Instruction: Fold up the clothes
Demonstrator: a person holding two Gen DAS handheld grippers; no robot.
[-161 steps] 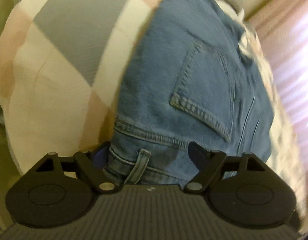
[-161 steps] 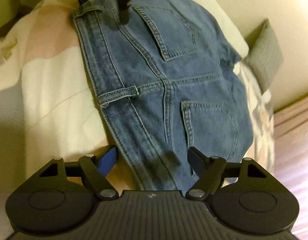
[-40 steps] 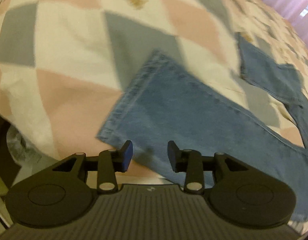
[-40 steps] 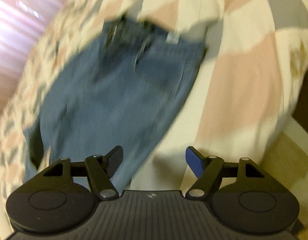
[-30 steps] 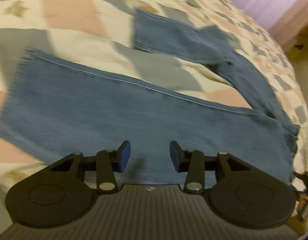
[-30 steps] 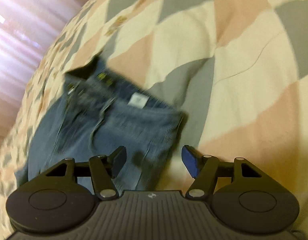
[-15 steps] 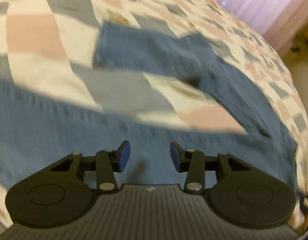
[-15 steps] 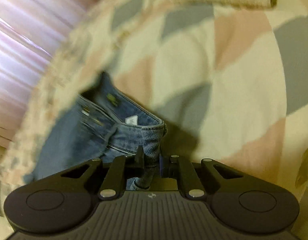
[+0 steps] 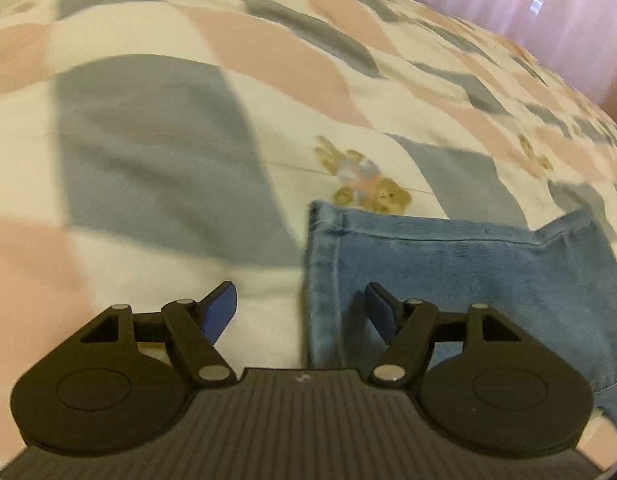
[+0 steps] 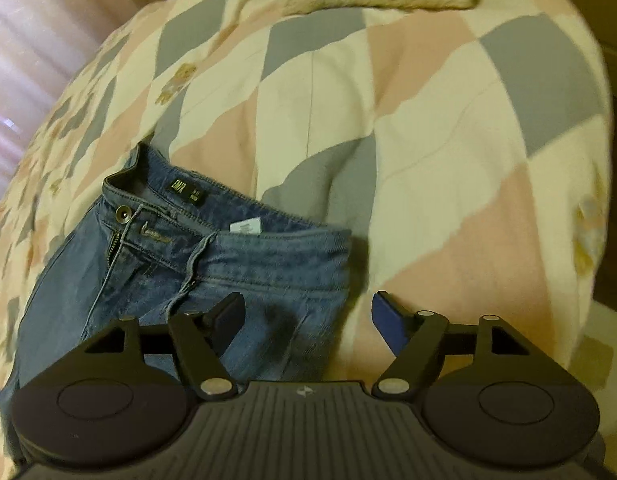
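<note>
The left gripper (image 9: 300, 306) is spread wide over a leg hem of the jeans (image 9: 448, 276), holding nothing. The right gripper (image 10: 306, 318), equally spread and empty, straddles the waistband corner (image 10: 328, 252) on the bed's checked quilt (image 10: 428, 140).

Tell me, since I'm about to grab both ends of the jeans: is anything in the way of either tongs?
Nothing visible. The left tongs hang open over the leg hem, the right tongs open by the waistband; only the quilt lies around them.
</note>
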